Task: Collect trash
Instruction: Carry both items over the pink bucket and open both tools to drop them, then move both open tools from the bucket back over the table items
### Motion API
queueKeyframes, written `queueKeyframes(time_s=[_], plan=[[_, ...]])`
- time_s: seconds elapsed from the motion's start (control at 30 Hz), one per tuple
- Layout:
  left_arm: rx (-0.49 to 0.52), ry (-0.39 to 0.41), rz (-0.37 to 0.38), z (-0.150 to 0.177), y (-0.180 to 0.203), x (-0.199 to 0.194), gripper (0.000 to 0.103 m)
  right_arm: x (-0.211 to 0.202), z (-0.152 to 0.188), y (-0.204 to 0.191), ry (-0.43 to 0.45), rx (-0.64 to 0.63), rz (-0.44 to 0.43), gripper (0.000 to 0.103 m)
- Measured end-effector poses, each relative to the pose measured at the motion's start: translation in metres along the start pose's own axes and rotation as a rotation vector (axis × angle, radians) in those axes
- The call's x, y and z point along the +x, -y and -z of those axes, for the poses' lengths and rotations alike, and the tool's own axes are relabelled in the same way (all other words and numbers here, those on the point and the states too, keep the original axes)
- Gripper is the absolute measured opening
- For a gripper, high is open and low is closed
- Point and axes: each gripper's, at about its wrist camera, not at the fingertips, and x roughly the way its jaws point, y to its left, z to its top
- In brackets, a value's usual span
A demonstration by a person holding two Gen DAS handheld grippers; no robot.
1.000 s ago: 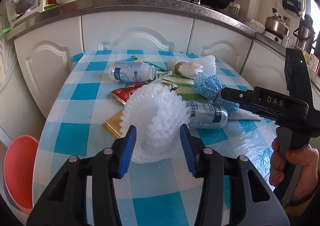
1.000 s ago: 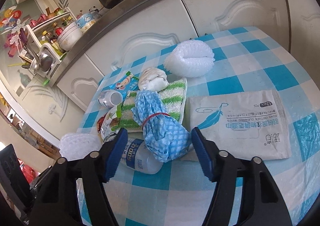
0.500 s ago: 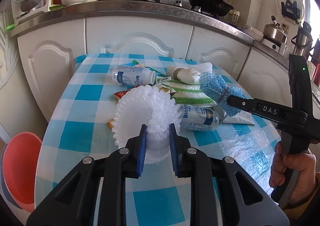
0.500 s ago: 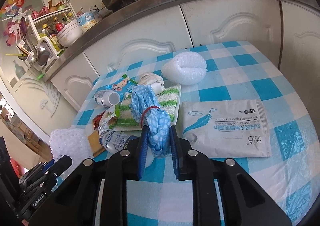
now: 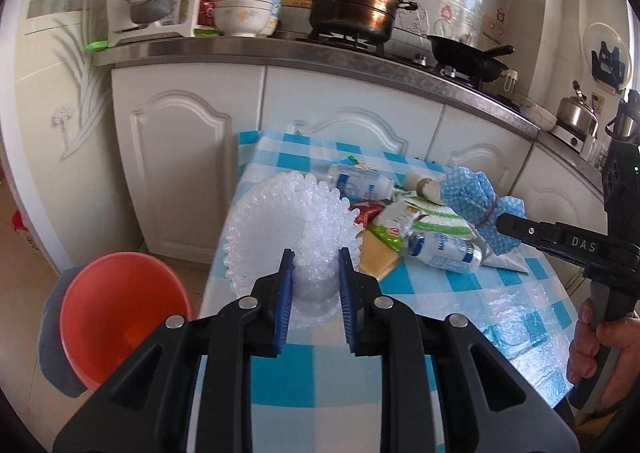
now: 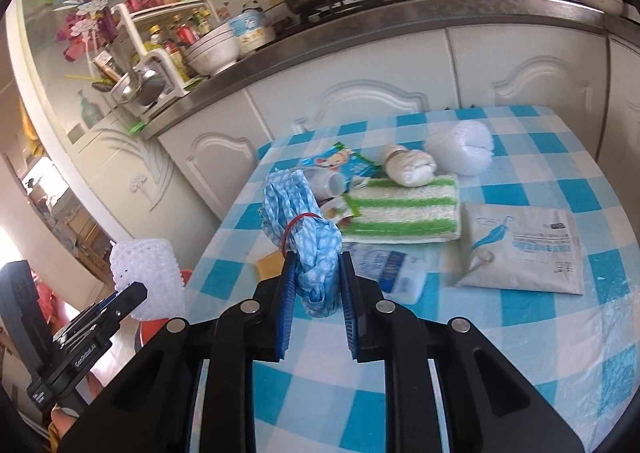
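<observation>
Over a blue-checked counter (image 6: 520,181) by white kitchen cabinets (image 5: 192,157), left tongs (image 5: 313,273) pinch bubble wrap (image 5: 288,221) while right tongs (image 6: 316,277) pinch a blue cloth bundle (image 6: 308,229).

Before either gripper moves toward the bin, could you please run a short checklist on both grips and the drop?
1. Left gripper shut on the foam net: ok.
2. Right gripper shut on the blue cloth: ok.
3. Cloth bundle tied by its red band: ok.
4. Red bin open, beside the table on the left gripper's side: ok.
5. Bin below the net: not ok, it sits off to the side.
6. Room inside the bin: cannot tell.
</observation>
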Motion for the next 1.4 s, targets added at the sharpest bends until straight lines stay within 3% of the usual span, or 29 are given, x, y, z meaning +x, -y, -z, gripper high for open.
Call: queueKeyframes(time_s=[0.2, 0.43, 0.63, 0.9, 0.93, 0.97, 1.0, 1.03, 1.07, 1.2, 1.27, 1.4], plan=[[-0.068, 0.014, -0.139, 0.006, -0.067, -0.017, 0.023, 0.036, 0.008, -0.068, -0.097, -0.092, -0.128, 0.023], [-0.209, -0.061, -0.243, 0.030, -0.140, -0.003, 0.024, 0.089, 0.021, -0.148, -0.206, -0.227, -0.222, 0.023], [-0.278, -0.131, -0.280, 0.055, -0.174, 0.017, 0.024, 0.137, 0.039, -0.194, -0.293, -0.311, -0.243, 0.025], [-0.311, -0.192, -0.325, 0.069, -0.197, 0.040, 0.027, 0.185, 0.061, -0.223, -0.383, -0.355, -0.252, 0.027], [-0.311, -0.197, -0.336, 0.070, -0.199, 0.042, 0.035, 0.188, 0.062, -0.225, -0.392, -0.355, -0.255, 0.032], [-0.314, -0.200, -0.348, 0.070, -0.201, 0.043, 0.050, 0.191, 0.064, -0.226, -0.397, -0.352, -0.258, 0.037], [-0.322, -0.198, -0.371, 0.070, -0.203, 0.043, 0.061, 0.193, 0.064, -0.227, -0.398, -0.347, -0.261, 0.052], [-0.328, -0.188, -0.392, 0.071, -0.204, 0.041, 0.078, 0.194, 0.064, -0.226, -0.397, -0.336, -0.271, 0.068], [-0.330, -0.176, -0.407, 0.070, -0.204, 0.039, 0.085, 0.192, 0.064, -0.223, -0.394, -0.320, -0.294, 0.072], [-0.315, -0.170, -0.428, 0.067, -0.204, 0.031, 0.091, 0.177, 0.052, -0.205, -0.337, -0.245, -0.353, 0.080], [-0.313, -0.151, -0.416, 0.065, -0.201, 0.022, 0.092, 0.164, 0.043, -0.193, -0.285, -0.200, -0.379, 0.090], [-0.350, -0.038, -0.309, 0.064, -0.192, -0.002, 0.095, 0.132, 0.029, -0.153, -0.172, -0.127, -0.390, 0.090]])
